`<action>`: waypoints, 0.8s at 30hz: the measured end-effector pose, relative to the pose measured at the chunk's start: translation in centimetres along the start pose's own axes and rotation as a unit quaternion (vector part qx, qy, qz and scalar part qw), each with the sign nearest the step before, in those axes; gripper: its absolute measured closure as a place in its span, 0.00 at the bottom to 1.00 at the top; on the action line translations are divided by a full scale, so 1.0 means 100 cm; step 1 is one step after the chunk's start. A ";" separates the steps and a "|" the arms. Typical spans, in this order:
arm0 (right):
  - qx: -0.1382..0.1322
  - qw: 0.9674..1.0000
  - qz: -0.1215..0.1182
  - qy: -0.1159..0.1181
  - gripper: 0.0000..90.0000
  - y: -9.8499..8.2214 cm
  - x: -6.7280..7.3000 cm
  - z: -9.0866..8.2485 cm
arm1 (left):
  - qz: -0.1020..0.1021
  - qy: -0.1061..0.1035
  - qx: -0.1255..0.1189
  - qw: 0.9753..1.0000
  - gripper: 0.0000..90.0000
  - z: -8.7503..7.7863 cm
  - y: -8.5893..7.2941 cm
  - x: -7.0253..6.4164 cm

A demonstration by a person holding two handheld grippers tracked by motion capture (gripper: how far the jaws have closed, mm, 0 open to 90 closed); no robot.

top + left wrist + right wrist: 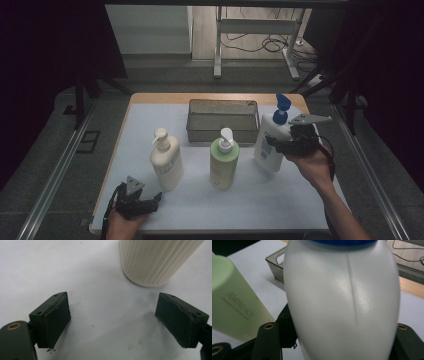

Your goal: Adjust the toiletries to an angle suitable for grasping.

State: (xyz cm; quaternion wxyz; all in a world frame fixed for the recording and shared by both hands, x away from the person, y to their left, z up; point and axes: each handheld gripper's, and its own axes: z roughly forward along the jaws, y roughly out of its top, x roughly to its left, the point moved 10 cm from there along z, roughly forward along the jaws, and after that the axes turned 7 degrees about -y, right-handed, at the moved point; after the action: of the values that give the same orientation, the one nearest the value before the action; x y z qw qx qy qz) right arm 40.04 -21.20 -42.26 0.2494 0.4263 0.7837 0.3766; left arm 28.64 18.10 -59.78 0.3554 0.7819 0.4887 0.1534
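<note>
From above, the right gripper [274,145] clamps the white plastic pump bottle with a blue pump [270,140] near the table's right edge, just right of the grey mesh basket [222,120]. The right gripper view shows the bottle's [342,302] side seam and the pale green pump bottle [234,297] beside it. The left gripper [112,320], jaws wide and empty, faces the ribbed base of the cream pump bottle [155,260].

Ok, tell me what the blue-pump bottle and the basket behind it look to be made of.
Blue-pump bottle: looks like smooth white plastic with a soft sheen; a moulding seam runs down its side. Basket: probably fine grey metal mesh, since the walls look see-through with a solid rim; too small to be sure.
</note>
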 end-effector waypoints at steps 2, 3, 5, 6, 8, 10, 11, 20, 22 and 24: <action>-0.002 1.000 -0.004 0.007 0.44 0.008 0.003 -0.003 | -0.001 0.000 -0.001 1.000 0.14 0.000 0.000 0.000; -0.002 1.000 -0.004 0.007 0.44 0.008 0.003 -0.003 | -0.001 0.000 -0.001 1.000 0.14 0.000 0.000 0.000; -0.003 1.000 -0.009 0.008 0.44 0.012 0.005 -0.005 | -0.001 0.000 -0.001 1.000 0.14 0.000 0.000 0.000; -0.003 1.000 -0.011 0.009 0.44 0.014 0.006 -0.005 | -0.001 0.000 -0.001 1.000 0.14 0.000 0.000 0.000; -0.004 1.000 -0.015 0.009 0.44 0.019 0.008 -0.006 | -0.001 0.000 -0.001 1.000 0.14 0.000 0.000 0.000; -0.006 1.000 -0.015 0.010 0.44 0.024 0.009 -0.006 | -0.001 0.000 -0.001 1.000 0.14 0.000 0.000 0.000; -0.007 1.000 -0.015 0.011 0.44 0.026 0.009 -0.006 | -0.001 0.000 -0.001 1.000 0.14 0.000 0.000 0.000; -0.021 0.999 -0.019 0.024 0.44 0.049 0.015 -0.003 | -0.001 0.000 -0.001 1.000 0.14 0.000 0.000 0.000; -0.022 0.999 -0.020 0.024 0.44 0.054 0.016 -0.002 | -0.001 0.000 -0.001 1.000 0.14 0.000 0.000 0.000; -0.025 0.999 -0.023 0.023 0.44 0.062 0.019 0.000 | -0.001 0.000 -0.001 1.000 0.14 0.000 0.000 0.000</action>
State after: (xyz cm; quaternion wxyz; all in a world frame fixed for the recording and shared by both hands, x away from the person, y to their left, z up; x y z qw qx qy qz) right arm 42.05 -17.41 -37.45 0.2502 0.3926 0.7895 0.3999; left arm 28.65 18.08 -59.78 0.3565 0.7811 0.4892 0.1533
